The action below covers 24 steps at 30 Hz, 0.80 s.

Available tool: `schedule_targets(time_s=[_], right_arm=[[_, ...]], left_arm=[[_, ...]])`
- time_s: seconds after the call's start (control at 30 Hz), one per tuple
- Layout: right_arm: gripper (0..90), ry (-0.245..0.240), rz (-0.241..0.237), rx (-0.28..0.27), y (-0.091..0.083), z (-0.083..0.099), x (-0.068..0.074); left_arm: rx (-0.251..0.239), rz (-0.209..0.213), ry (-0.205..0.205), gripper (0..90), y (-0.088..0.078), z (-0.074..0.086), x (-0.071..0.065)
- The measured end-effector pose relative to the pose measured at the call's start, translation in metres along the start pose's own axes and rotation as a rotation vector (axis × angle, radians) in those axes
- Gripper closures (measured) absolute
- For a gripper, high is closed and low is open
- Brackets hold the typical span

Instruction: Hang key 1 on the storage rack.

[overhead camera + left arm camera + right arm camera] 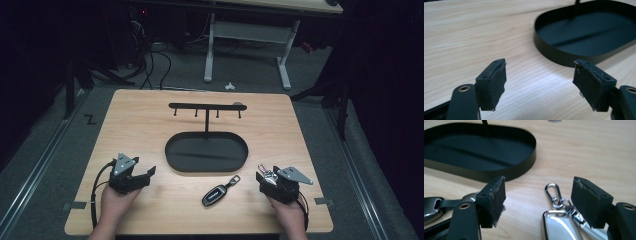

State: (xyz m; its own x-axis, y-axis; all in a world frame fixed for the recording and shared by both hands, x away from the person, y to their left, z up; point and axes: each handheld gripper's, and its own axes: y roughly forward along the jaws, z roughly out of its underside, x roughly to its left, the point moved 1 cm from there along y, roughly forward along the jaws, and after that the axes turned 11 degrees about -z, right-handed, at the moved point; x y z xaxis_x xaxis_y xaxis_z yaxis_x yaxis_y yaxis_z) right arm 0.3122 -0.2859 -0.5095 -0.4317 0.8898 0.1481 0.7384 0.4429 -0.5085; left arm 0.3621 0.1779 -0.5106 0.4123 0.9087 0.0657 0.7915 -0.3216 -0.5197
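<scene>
Two key fobs lie on the pale wood-grain tabletop [150, 115]: a dark, glossy oblong fob [216, 194] with a short strap, and a shiny chrome-edged fob [560, 226] with a small silver clip. One matte black oval tray [172, 150] with a thin upright rim carries a slim post topped by a bar with four small hooks [206, 111]. Each of the two hand-held grippers has rough, frayed black pads. The left hand-held gripper [142, 176] stands wide open and empty, just left of the tray. The right hand-held gripper [537, 200] is also wide open, gripping nothing; the chrome-edged fob lies on the tabletop between its pads, the dark fob just to its left.
</scene>
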Motion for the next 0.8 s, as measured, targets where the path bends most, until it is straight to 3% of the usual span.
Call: schedule_targets(time_s=[0.07, 0.1, 0.33, 0.5, 0.63, 0.8], right_arm=[[25.9, 0.019, -0.008, 0.004, 0.0, 0.001, -0.001], [25.1, 0.031, -0.015, 0.012, -0.001, 0.004, -0.001], [23.5, 0.019, -0.026, -0.008, -0.011, 0.006, -0.001], [23.5, 0.029, -0.033, -0.006, -0.014, 0.006, -0.003], [23.5, 0.029, -0.027, -0.006, -0.015, 0.006, -0.003], [27.2, 0.017, -0.014, -0.01, -0.02, 0.008, 0.0]], left_arm=[[0.0, 0.006, 0.012, 29.3, 0.001, -0.001, -0.005], [0.006, 0.019, 0.028, 30.1, 0.003, -0.004, -0.014], [-0.015, 0.06, 0.055, 43.4, 0.005, -0.011, -0.033], [-0.009, 0.136, 0.084, 61.3, 0.002, -0.016, -0.05], [0.004, 0.173, 0.18, 70.4, 0.0, -0.02, -0.08], [0.027, 0.221, 0.264, 80.2, 0.001, -0.021, -0.113]])
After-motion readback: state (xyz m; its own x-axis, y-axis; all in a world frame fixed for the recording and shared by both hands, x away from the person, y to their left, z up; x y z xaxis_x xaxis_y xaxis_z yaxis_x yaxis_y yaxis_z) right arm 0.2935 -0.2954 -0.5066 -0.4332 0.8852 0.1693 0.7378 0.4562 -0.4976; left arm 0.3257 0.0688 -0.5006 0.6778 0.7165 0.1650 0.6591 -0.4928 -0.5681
